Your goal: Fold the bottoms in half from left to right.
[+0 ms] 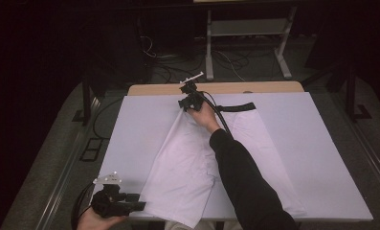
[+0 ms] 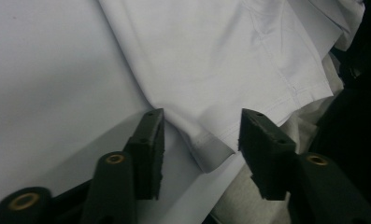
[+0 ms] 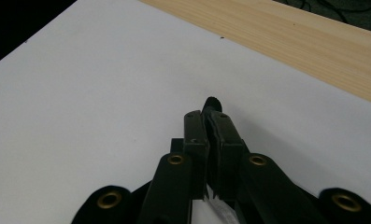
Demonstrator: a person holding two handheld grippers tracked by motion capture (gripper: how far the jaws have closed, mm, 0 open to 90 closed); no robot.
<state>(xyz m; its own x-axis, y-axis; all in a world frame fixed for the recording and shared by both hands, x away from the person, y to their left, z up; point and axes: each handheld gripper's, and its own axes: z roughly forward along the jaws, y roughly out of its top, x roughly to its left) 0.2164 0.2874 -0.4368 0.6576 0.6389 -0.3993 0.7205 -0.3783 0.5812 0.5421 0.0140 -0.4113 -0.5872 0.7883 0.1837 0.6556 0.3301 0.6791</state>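
Note:
A white garment (image 1: 187,163) with a black band (image 1: 238,107) along its far end lies spread on the white-covered table (image 1: 139,124). My right gripper (image 1: 184,106) is at the garment's far left corner. In the right gripper view it (image 3: 206,112) is shut, with a black strip poking out between the tips and a bit of white cloth low between the jaws. My left gripper (image 1: 142,206) is at the near left hem. In the left gripper view it (image 2: 202,114) stands open, the hem corner (image 2: 211,156) lying between the pads without being pressed.
The person's dark sleeve (image 1: 245,182) reaches across the garment. A strip of bare wood (image 1: 226,88) runs along the table's far edge. Behind it stand a metal frame (image 1: 247,28) and loose cables (image 1: 226,60) on the floor.

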